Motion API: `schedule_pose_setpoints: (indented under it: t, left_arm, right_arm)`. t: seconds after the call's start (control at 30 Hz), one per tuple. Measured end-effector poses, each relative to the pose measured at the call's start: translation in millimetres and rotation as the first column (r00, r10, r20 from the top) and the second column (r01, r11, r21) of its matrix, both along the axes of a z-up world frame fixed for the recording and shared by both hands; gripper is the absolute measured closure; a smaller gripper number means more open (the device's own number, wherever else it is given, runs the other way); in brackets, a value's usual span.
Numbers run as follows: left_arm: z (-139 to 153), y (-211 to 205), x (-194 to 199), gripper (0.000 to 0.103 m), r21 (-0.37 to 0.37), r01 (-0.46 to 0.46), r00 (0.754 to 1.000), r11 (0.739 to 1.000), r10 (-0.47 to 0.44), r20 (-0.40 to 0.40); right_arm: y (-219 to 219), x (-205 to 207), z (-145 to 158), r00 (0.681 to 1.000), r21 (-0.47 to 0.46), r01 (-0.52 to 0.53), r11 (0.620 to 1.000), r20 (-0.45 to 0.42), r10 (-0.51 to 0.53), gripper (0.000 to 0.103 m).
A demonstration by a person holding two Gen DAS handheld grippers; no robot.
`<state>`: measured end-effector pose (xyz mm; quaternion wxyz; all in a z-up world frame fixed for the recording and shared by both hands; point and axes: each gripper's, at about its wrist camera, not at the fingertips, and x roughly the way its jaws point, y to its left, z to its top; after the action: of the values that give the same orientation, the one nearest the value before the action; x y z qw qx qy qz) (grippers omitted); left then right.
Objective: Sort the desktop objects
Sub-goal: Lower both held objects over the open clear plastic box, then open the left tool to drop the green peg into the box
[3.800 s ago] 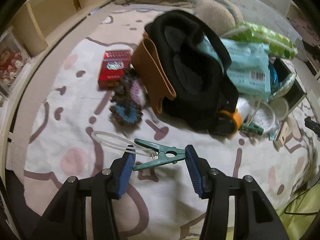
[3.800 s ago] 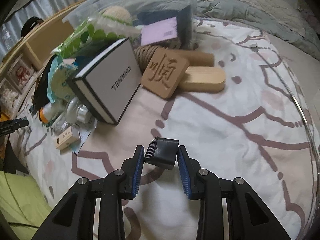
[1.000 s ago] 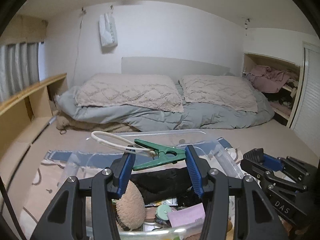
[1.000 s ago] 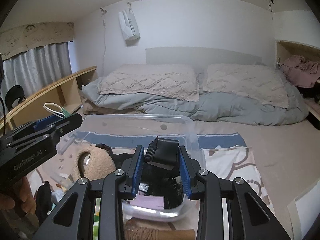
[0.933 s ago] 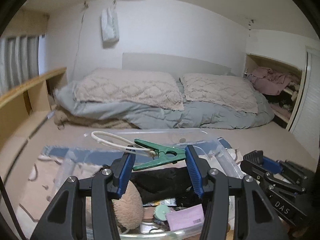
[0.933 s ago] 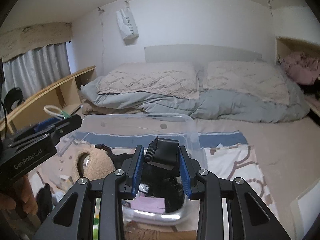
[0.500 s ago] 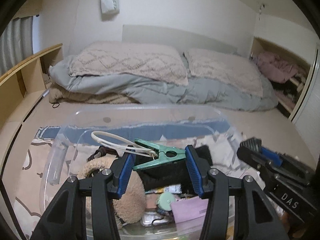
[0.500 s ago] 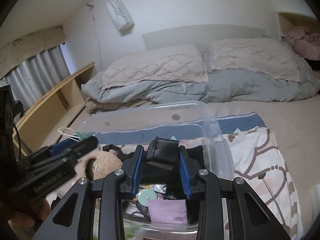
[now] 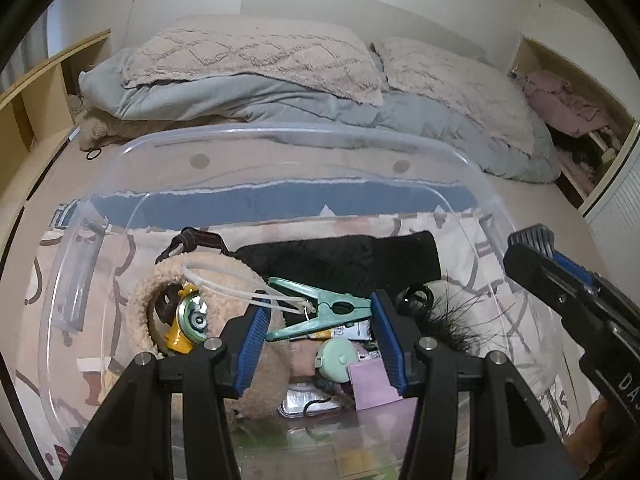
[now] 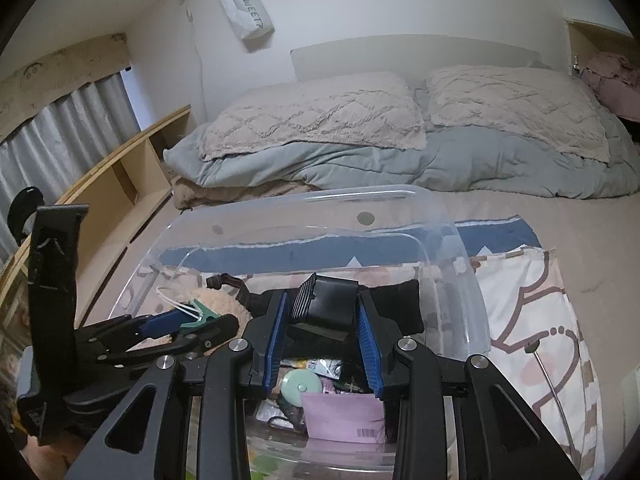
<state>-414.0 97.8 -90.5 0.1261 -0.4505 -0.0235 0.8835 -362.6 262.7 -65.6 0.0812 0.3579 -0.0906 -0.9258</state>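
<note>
the left tool [image 9: 318, 322] grips a green clothespin [image 9: 316, 314], the right tool [image 10: 320, 320] a black clip [image 10: 324, 306]; released early, either might catch the clear bin [image 9: 280, 140] rim.

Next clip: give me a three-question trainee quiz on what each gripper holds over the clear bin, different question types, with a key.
1. True or false: the left gripper is shut on a green clothespin.
2. The right gripper holds: A) a pink card, B) a black clip, C) nothing.
3. Fill in: both grippers are over the clear ____.

Key: 1 true; 2 B; 3 bin.
</note>
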Motion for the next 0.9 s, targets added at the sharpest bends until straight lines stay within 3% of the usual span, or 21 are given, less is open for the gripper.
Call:
schedule_pose_setpoints:
  t: [0.1,0.17,0.23,0.67,0.9]
  left_arm:
    - [0.3,2.2,-1.2,0.051,0.02,0.015,1.0,1.0,-0.015,0.013]
    - [0.4,2.0,-1.8,0.031,0.031,0.022,1.0,0.999,-0.023,0.017]
    - [2.8,3.7,-1.3,0.024,0.028,0.029,1.0,0.999,-0.029,0.001]
    - [13.4,-18.1,-1.5,0.024,0.01,-0.047,0.996,0.999,0.047,-0.082]
    - [25.7,-48.9,-0.8,0.024,0.072,-0.142,0.977,0.987,0.151,-0.152]
  right_arm:
    - [-1.8,-2.5,-2.7,1.0,0.014,-0.01,1.0,0.01,0.009,0.069]
    - [-2.3,-4.3,-4.0,1.0,0.022,-0.015,1.0,0.017,0.015,0.069]
    - [-2.2,-5.5,-4.9,1.0,0.028,-0.017,0.999,0.022,0.017,0.069]
    - [1.4,-15.7,-14.7,0.998,-0.007,-0.016,1.0,0.065,0.017,0.069]
    - [-15.0,-23.6,-25.4,0.99,0.02,-0.079,0.997,0.119,0.076,0.069]
